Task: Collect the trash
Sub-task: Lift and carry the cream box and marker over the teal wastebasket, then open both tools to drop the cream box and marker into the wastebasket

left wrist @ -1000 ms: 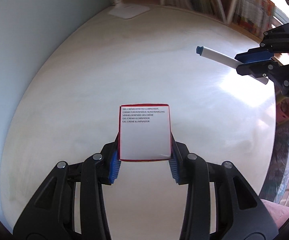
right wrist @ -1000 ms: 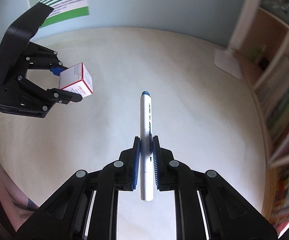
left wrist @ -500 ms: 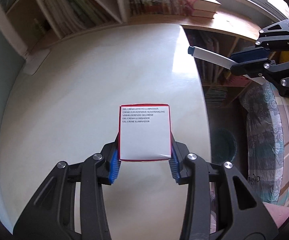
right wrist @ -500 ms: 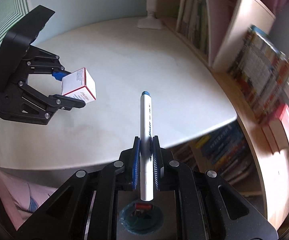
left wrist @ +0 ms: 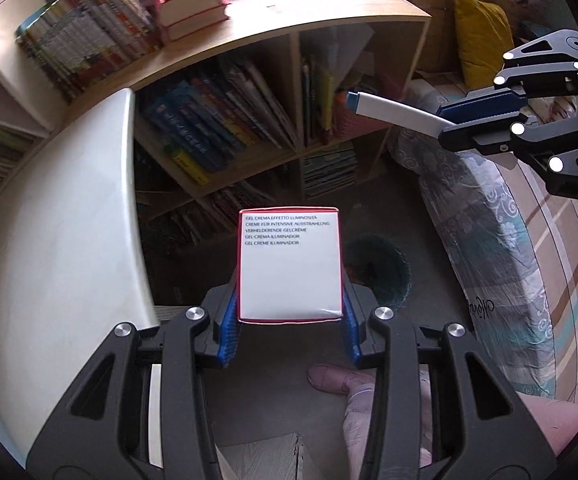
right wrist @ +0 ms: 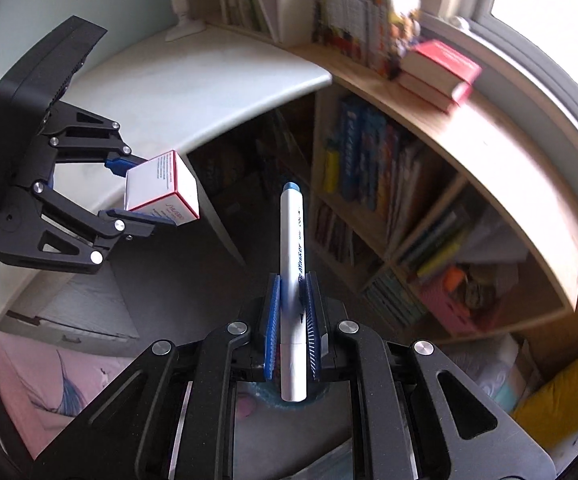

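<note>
My left gripper [left wrist: 289,316] is shut on a white cream box [left wrist: 290,266] with red edges, held in the air past the table edge. Behind and right of the box, on the floor, stands a dark teal waste bin [left wrist: 385,268]. My right gripper [right wrist: 292,316] is shut on a white marker [right wrist: 292,264] with a blue cap, pointing forward. In the right wrist view the left gripper [right wrist: 141,196] and the cream box [right wrist: 161,192] hang at the left. The left wrist view shows the right gripper [left wrist: 477,120] and the marker [left wrist: 393,114] at upper right. A bit of the bin's rim [right wrist: 265,394] shows under the marker.
The white table [left wrist: 61,216] lies to the left. A wooden bookshelf [left wrist: 273,40] full of books stands ahead. A patterned bed cover [left wrist: 509,248] with a yellow cushion [left wrist: 481,40] is to the right. A person's slippered foot [left wrist: 329,378] is on the grey floor below.
Both grippers have swung off the table top toward the bookshelf and floor, each keeping its hold. The waste bin has come into view under them.
</note>
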